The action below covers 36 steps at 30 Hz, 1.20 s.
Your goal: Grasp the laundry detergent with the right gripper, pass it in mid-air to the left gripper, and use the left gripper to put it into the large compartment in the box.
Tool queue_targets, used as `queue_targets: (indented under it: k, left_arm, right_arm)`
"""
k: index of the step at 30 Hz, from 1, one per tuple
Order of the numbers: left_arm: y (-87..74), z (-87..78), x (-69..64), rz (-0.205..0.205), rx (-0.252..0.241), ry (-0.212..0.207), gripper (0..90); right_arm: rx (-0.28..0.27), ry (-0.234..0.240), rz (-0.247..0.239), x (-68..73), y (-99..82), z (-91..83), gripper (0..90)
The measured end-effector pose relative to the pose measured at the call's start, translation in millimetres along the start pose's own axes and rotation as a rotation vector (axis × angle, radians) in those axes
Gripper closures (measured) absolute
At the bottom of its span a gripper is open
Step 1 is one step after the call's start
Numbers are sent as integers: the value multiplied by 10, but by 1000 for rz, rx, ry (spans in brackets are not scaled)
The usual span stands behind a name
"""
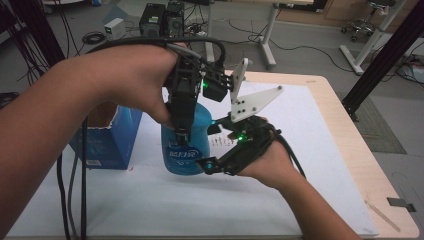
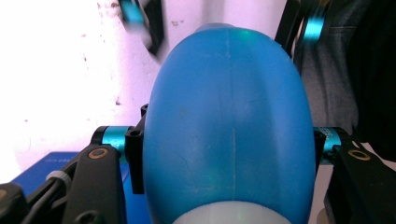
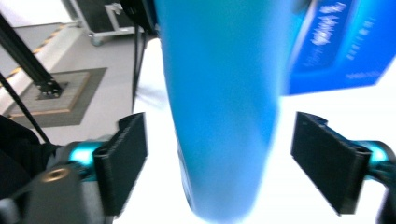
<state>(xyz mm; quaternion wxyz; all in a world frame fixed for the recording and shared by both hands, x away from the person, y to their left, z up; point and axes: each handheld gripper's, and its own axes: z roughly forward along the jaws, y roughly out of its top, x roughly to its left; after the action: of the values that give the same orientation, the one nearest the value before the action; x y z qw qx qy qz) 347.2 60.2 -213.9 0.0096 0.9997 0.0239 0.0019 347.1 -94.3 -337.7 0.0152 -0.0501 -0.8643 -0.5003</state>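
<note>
Left gripper jaws clamp blue bottle; right gripper jaws released, straddling it. Handover step; next, right withdraws clear.

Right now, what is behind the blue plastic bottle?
A blue cardboard box stands behind and beside the blue plastic bottle on the white table cover. The box's inside is hidden.

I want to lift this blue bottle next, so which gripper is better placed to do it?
Left. The left gripper is clamped on the bottle, its jaws pressing both sides. The right gripper has the bottle between open jaws, clear of both.
</note>
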Motion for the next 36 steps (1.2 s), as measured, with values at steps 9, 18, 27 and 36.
queue_targets:
  k: [9,18,27,36]
  left_arm:
    - [-163,-168,78,-81,-7,-23,395]
    - [-407,-447,136,-185,10,-23,393]
    - [-706,-761,230,-373,10,-5,392]
    - [-1156,-1161,347,-645,-92,13,391]
  right_arm:
    - [132,-120,18,-126,-41,-336,6]
    - [240,-186,-13,-197,-29,-531,6]
    - [327,-217,-39,-206,-55,-625,6]
    - [353,-207,-39,-221,-53,-645,7]
